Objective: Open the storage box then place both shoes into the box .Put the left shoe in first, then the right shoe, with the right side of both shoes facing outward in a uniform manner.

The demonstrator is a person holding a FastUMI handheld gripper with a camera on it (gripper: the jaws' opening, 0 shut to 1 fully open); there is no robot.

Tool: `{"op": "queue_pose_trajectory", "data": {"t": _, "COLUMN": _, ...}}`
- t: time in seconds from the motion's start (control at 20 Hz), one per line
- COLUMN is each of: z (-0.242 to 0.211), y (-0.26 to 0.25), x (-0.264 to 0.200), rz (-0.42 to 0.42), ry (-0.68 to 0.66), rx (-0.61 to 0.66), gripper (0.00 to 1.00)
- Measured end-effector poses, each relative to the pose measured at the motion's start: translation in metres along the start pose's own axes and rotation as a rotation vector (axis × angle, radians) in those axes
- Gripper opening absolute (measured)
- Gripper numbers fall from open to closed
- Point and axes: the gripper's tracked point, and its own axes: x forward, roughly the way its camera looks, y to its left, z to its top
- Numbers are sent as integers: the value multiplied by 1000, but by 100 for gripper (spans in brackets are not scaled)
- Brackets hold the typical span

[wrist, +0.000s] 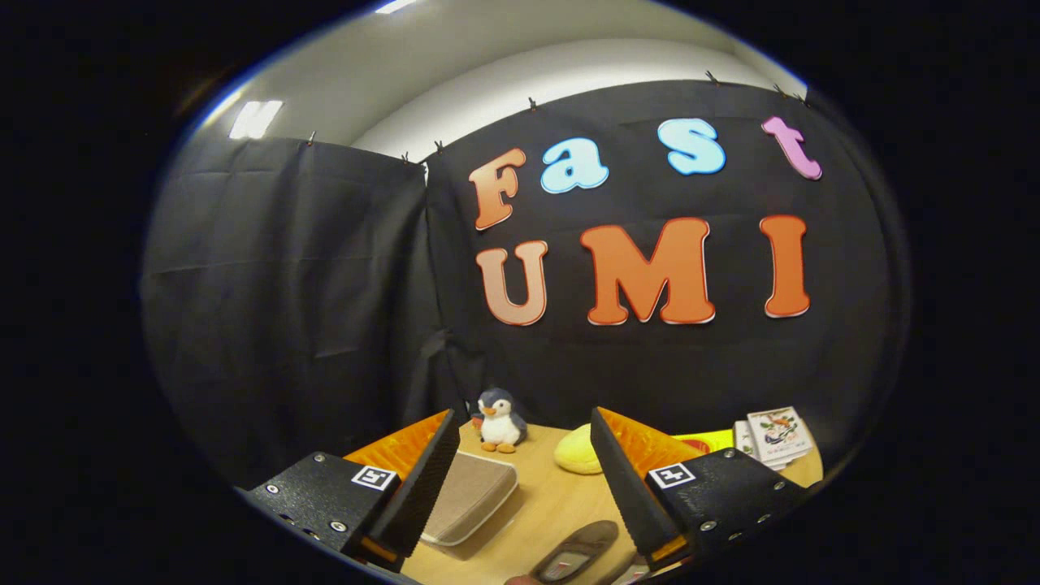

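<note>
My gripper point(524, 455) is open, its two fingers spread wide with nothing between them, held high above the wooden table point(544, 504). Beside the left finger lies the storage box point(470, 497), a clear container with a beige lid, shut. Low between the fingers and close to me, the top of a dark shoe point(578, 552) shows its insole; only part of it is in sight. I cannot tell which shoe it is.
A small plush penguin point(500, 420) stands at the back of the table. A yellow rounded soft thing point(578, 449) lies beside the right finger. A few white cartons point(773, 437) and a yellow flat item point(707, 441) sit at the back right, against the black cloth wall.
</note>
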Motion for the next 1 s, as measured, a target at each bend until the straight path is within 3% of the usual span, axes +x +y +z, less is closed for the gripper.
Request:
{"op": "queue_pose_trajectory", "data": {"t": 0.25, "z": -52, "y": 13, "x": 20, "rz": 99, "ry": 171, "rx": 238, "gripper": 97}}
{"op": "queue_pose_trajectory", "data": {"t": 0.5, "z": -99, "y": 25, "x": 35, "rz": 162, "ry": 355, "rx": 364, "gripper": 97}}
{"op": "queue_pose_trajectory", "data": {"t": 1.0, "z": -184, "y": 48, "x": 50, "rz": 279, "ry": 597, "rx": 563, "gripper": 97}}
